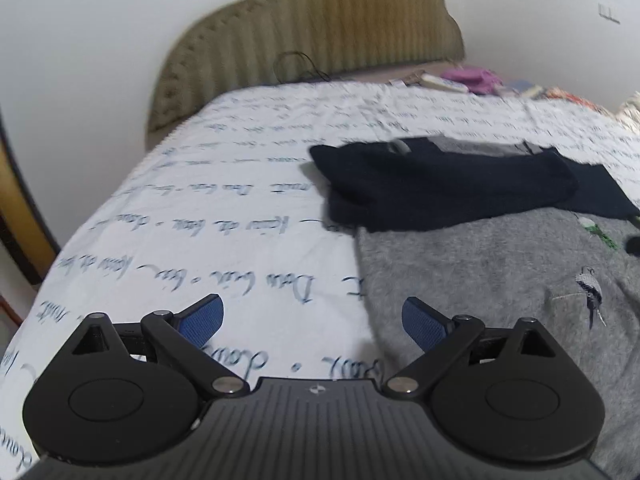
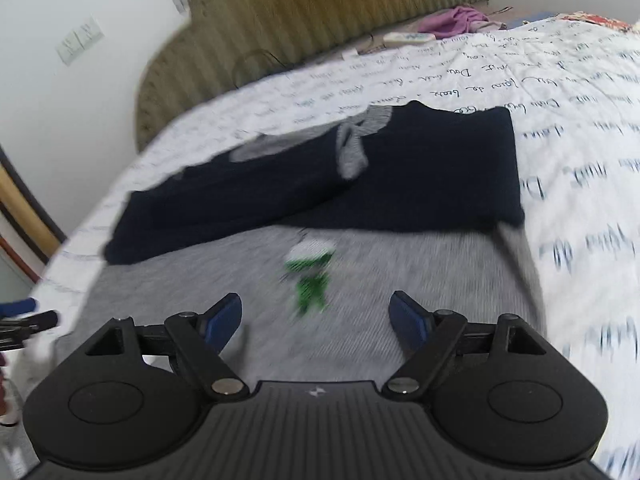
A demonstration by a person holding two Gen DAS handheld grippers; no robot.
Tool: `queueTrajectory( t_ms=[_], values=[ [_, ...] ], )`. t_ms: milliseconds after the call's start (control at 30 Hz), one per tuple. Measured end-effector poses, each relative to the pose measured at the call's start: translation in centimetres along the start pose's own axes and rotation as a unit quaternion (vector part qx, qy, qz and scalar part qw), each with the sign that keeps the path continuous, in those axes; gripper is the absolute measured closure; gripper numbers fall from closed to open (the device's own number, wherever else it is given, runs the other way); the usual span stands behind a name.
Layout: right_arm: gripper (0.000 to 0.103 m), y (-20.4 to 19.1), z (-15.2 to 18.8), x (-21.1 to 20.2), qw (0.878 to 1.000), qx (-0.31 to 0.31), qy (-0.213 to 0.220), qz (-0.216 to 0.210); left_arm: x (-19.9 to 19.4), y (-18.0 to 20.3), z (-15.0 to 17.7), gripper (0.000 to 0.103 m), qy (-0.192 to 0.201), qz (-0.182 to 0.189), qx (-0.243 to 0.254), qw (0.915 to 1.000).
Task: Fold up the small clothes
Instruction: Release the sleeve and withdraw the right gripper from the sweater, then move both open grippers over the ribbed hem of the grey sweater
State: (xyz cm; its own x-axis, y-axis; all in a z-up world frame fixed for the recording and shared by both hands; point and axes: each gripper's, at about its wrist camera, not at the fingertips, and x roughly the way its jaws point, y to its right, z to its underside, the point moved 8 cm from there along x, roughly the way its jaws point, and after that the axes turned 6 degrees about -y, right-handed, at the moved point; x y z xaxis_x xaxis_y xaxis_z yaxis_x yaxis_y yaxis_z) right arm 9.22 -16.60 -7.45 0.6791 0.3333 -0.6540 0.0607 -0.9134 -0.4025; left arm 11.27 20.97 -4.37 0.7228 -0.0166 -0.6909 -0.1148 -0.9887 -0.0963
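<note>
A fuzzy grey garment [image 1: 500,280] with embroidered birds lies spread on the bed; in the right wrist view the grey garment [image 2: 380,280] shows a green and white patch. Beyond it lies a folded dark navy garment [image 1: 440,184] with a grey collar, also the navy garment [image 2: 320,184] in the right wrist view. My left gripper [image 1: 312,322] hovers open over the grey garment's left edge, nothing between its blue pads. My right gripper [image 2: 316,320] stands open above the grey garment, holding nothing. The picture there is blurred.
The bed sheet [image 1: 220,200] is white with blue script. A padded olive headboard [image 1: 320,24] stands against the white wall. Purple cloth [image 2: 464,20], a remote and small items lie by the headboard. The left gripper's tip [image 2: 28,320] shows at the left edge.
</note>
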Motion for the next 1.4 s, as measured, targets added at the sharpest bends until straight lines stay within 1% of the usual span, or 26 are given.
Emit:
queueTrajectory(
  t_ms=[67, 100, 233, 300, 333, 367, 400, 467, 500, 600, 667, 733, 800, 867, 967, 1033, 1067, 1133, 1233, 1333, 1400],
  values=[
    [0.021, -0.4, 1.1, -1.1, 1.000, -0.005, 0.004, 0.007, -0.4, -0.5, 0.4, 0.007, 0.006, -0.010, -0.010, 0.9999],
    [0.021, -0.5, 1.7, -1.6, 1.000, -0.012, 0.003, 0.012, -0.4, -0.5, 0.6, 0.007, 0.006, -0.014, -0.008, 0.9998],
    [0.021, -1.2, 4.0, -4.0, 0.998, -0.044, -0.001, 0.037, 0.3, 0.4, 1.8, 0.010, -0.015, -0.016, 0.014, 0.9997],
    [0.019, -1.4, 5.3, -5.0, 0.996, -0.063, -0.002, 0.064, 0.6, 1.0, 2.3, 0.010, -0.018, -0.024, 0.021, 0.9994],
    [0.018, -1.6, 5.8, -5.4, 0.994, -0.076, 0.000, 0.079, 0.7, 1.2, 2.4, 0.010, -0.017, -0.034, 0.026, 0.9990],
    [0.018, -1.8, 6.4, -5.7, 0.993, -0.079, 0.002, 0.084, 0.8, 1.4, 2.6, 0.010, -0.017, -0.042, 0.030, 0.9985],
    [0.016, -2.0, 7.0, -5.9, 0.995, -0.069, 0.003, 0.073, 0.9, 1.6, 2.7, 0.010, -0.019, -0.044, 0.030, 0.9984],
    [0.014, -2.9, 7.9, -5.8, 0.998, -0.049, 0.004, 0.025, 0.9, 1.8, 3.1, 0.013, -0.027, -0.046, 0.020, 0.9984],
    [0.014, -3.5, 8.2, -5.9, 0.998, -0.055, 0.008, 0.015, 0.7, 1.7, 3.2, 0.014, -0.027, -0.046, 0.013, 0.9985],
    [0.014, -4.4, 8.6, -6.4, 0.995, -0.090, 0.024, 0.043, -1.5, 1.3, 3.4, 0.014, -0.020, -0.032, -0.011, 0.9992],
    [0.014, -3.9, 8.8, -6.7, 0.995, -0.081, 0.035, 0.052, -3.1, 1.0, 3.7, 0.013, -0.018, -0.025, -0.016, 0.9994],
    [0.014, -3.1, 8.9, -7.2, 0.995, -0.072, 0.034, 0.064, -4.5, 0.6, 4.2, 0.013, -0.022, -0.022, -0.017, 0.9994],
    [0.014, -2.3, 8.8, -8.2, 0.993, -0.078, 0.038, 0.079, -5.4, 0.5, 4.9, 0.011, -0.025, -0.013, -0.017, 0.9995],
    [0.014, -1.7, 8.8, -9.0, 0.990, -0.088, 0.038, 0.102, -5.9, 0.7, 5.7, 0.010, -0.027, -0.003, -0.014, 0.9995],
    [0.014, -0.5, 9.4, -9.2, 0.988, -0.086, 0.023, 0.123, -4.9, 1.0, 6.5, 0.010, -0.037, -0.015, -0.004, 0.9992],
    [0.014, -0.7, 10.1, -9.4, 0.988, -0.091, 0.015, 0.123, -4.3, 1.1, 7.0, 0.012, -0.049, -0.019, -0.007, 0.9986],
    [0.014, -1.1, 10.5, -9.6, 0.988, -0.103, 0.013, 0.119, -4.2, 1.1, 7.3, 0.012, -0.056, -0.014, -0.012, 0.9983],
    [0.014, -1.8, 11.3, -10.3, 0.985, -0.123, 0.014, 0.119, -4.7, 1.3, 7.6, 0.010, -0.056, 0.003, -0.014, 0.9983],
    [0.014, -2.3, 12.2, -11.4, 0.984, -0.129, 0.012, 0.120, -5.9, 1.6, 8.1, 0.010, -0.048, -0.003, 0.001, 0.9989],
    [0.014, -2.3, 12.7, -12.8, 0.986, -0.119, 0.020, 0.118, -7.1, 2.2, 8.8, 0.010, -0.041, -0.005, 0.023, 0.9989],
    [0.014, -2.3, 12.9, -13.7, 0.984, -0.120, 0.029, 0.126, -7.6, 2.5, 9.4, 0.010, -0.038, -0.002, 0.032, 0.9987]
  ],
)
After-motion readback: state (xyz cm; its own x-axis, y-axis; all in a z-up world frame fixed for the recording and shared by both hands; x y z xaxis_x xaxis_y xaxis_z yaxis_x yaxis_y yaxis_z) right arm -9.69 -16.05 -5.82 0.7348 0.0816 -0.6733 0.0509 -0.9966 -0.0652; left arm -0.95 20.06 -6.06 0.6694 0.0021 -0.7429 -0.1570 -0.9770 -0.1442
